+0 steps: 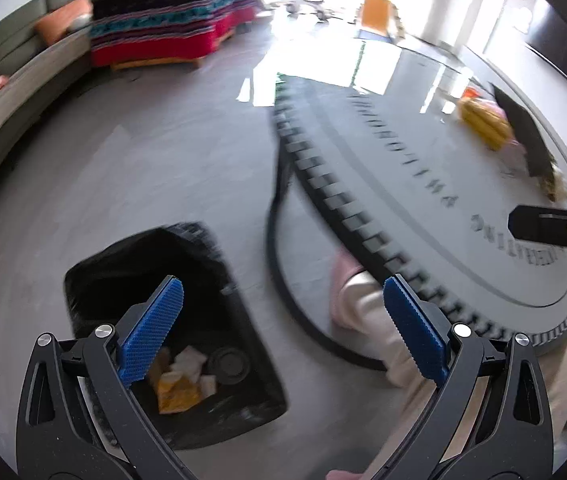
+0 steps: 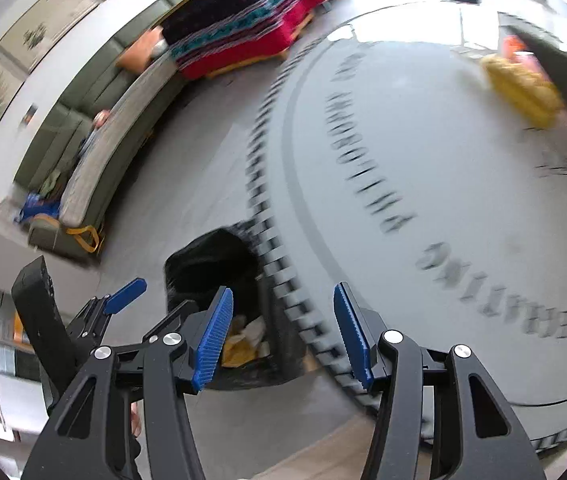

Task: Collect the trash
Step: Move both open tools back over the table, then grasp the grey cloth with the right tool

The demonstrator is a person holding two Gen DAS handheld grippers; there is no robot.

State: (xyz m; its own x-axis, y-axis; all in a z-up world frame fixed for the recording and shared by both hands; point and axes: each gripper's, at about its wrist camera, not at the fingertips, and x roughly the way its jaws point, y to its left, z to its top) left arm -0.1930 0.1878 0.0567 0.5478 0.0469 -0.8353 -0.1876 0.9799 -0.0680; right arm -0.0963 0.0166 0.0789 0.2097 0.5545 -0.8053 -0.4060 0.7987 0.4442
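Observation:
A black-lined bin point(image 1: 219, 280) stands on the floor beside a round grey table point(image 1: 423, 184). It holds a yellow wrapper point(image 1: 177, 394), white paper scraps point(image 1: 191, 362) and a dark round lid point(image 1: 227, 364). My left gripper point(image 1: 283, 284) hangs open and empty, with its left pad over the bin. My right gripper point(image 2: 282, 291) is open too, with nothing between its blue pads, over the table's edge next to the bin point(image 2: 211, 260). A yellow packet point(image 2: 523, 84) lies at the far side of the table point(image 2: 423, 160), blurred.
A dark upright object point(image 1: 527, 140) stands by the yellow packet point(image 1: 483, 124). A person's leg in light trousers point(image 1: 371, 320) is under the table's edge. A grey-green sofa point(image 2: 95, 128) and a bench under a red patterned cloth point(image 1: 167, 20) line the far wall.

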